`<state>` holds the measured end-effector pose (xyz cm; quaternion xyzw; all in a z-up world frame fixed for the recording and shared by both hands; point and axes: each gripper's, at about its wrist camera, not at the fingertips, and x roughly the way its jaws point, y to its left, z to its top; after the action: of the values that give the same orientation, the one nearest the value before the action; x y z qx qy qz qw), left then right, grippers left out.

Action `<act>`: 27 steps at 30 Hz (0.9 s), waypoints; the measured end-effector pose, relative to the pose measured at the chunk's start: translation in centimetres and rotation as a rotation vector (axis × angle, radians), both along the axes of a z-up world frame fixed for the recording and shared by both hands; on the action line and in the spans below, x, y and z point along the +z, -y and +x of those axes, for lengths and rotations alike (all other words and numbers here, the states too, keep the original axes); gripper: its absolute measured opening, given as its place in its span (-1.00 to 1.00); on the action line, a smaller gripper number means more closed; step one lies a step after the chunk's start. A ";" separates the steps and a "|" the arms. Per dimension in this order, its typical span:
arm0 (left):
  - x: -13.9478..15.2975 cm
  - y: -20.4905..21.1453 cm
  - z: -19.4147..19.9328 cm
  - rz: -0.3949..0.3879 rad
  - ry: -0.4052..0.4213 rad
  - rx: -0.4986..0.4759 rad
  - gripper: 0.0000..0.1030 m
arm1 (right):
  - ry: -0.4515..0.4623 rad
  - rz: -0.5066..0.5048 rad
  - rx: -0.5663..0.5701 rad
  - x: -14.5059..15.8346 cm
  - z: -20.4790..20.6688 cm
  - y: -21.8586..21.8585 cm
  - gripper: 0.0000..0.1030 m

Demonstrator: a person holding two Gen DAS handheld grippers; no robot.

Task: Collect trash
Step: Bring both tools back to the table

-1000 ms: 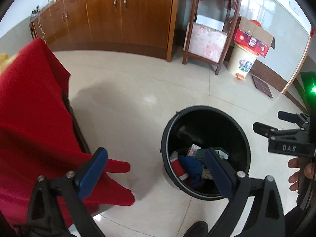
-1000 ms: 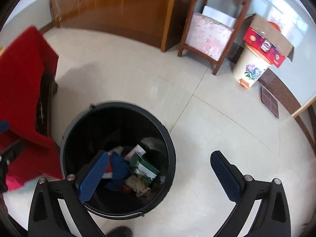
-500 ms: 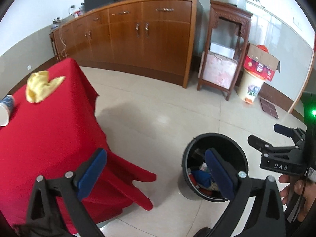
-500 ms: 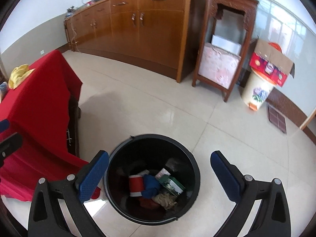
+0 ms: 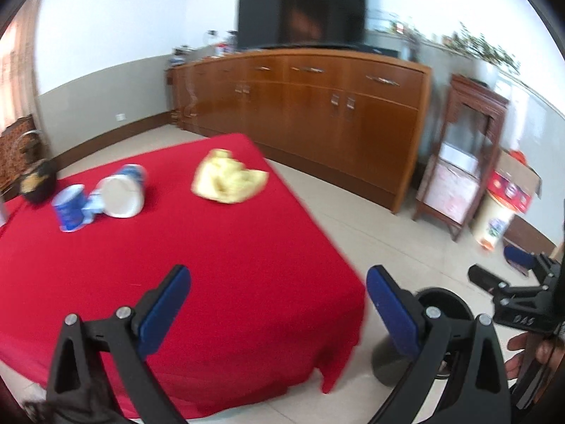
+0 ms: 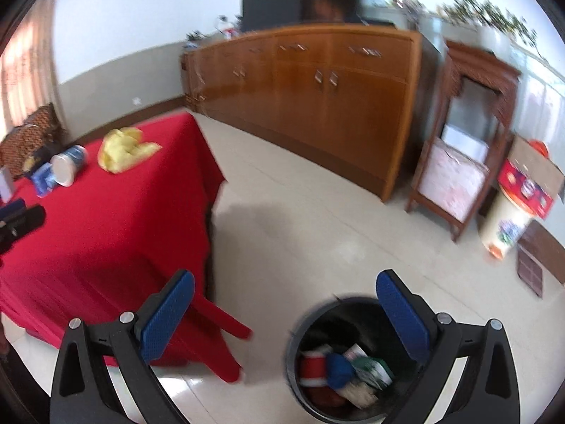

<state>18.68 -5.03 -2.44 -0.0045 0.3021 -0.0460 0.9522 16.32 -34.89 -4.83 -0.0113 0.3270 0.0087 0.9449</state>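
A red-clothed table (image 5: 219, 247) (image 6: 106, 226) carries a crumpled yellow wrapper (image 5: 227, 182) (image 6: 125, 148), a tipped white-and-blue cup (image 5: 123, 190) (image 6: 69, 164) and a smaller blue cup (image 5: 69, 212) (image 6: 42, 178). My left gripper (image 5: 279, 304) hovers open over the table's near edge, empty. To its right on the floor stands the black trash bin (image 5: 452, 307) (image 6: 310, 328), holding several discarded items. My right gripper (image 6: 286, 307) is open and empty above the bin's left side; it also shows at the right of the left wrist view (image 5: 501, 279).
A long wooden sideboard (image 5: 317, 113) with a dark TV (image 5: 300, 10) lines the back wall. A wooden stand (image 5: 466, 155), a flowered pail (image 5: 492, 224) and a red cardboard box (image 5: 512, 187) sit at the right. A dark bowl (image 5: 37, 182) rests on the table's far left. A hand (image 5: 529, 349) holds the right gripper.
Both cameras have tilted up and back from the bin. The left gripper swung left over the red table, bringing the cups and wrapper into view. Both stayed open.
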 end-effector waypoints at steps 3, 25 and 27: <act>0.5 -3.4 -0.4 0.005 0.018 0.070 0.95 | 0.028 0.011 0.066 1.7 1.1 -3.8 1.00; -0.8 -25.2 2.7 0.039 -0.006 0.437 0.88 | -0.004 -0.051 0.475 3.5 11.6 -32.8 0.92; -1.3 -26.1 3.5 0.038 -0.014 0.443 0.87 | -0.033 -0.053 0.494 2.7 13.5 -34.9 0.71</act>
<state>22.16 21.04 -3.73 -0.0530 0.3011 0.1699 0.9368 29.86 -0.02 -2.15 -0.1155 0.3298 0.2309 0.9080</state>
